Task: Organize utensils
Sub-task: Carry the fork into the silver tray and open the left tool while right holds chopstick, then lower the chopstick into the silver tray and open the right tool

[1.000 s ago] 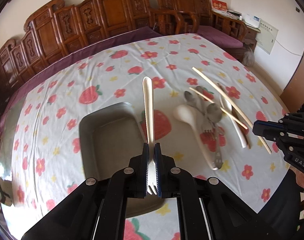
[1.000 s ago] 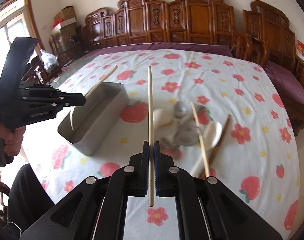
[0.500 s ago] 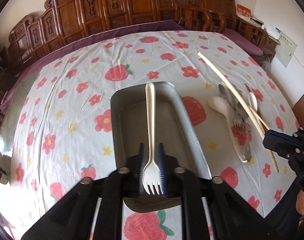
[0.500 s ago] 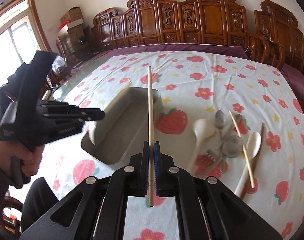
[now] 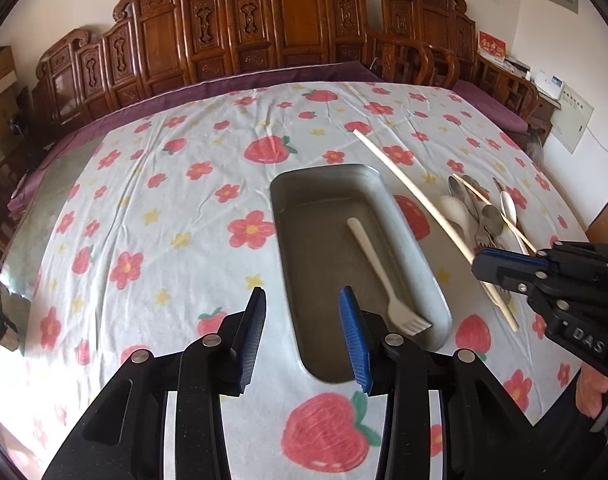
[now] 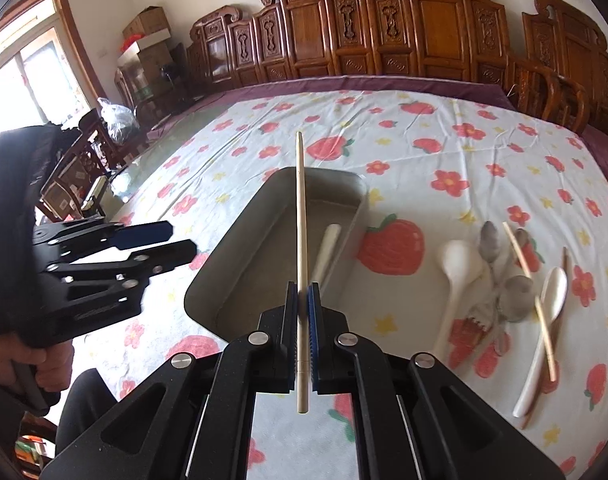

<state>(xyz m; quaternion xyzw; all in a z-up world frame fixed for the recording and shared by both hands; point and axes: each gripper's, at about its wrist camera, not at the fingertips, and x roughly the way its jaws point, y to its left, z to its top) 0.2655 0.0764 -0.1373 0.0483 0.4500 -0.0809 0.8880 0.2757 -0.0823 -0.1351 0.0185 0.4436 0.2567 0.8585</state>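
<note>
The left tongs [image 5: 302,334] are opening with nothing between them, above the near end of the grey metal tray [image 5: 327,184] on the table [image 5: 144,200]. A white plastic fork [image 5: 383,272] lies inside the tray. The right tongs [image 6: 302,332] are clamped on a wooden chopstick [image 6: 301,216]. Spoons [image 6: 459,276] lie heaped to the right.

Chopstick [image 6: 302,216] in right tool [image 6: 302,320]
</note>
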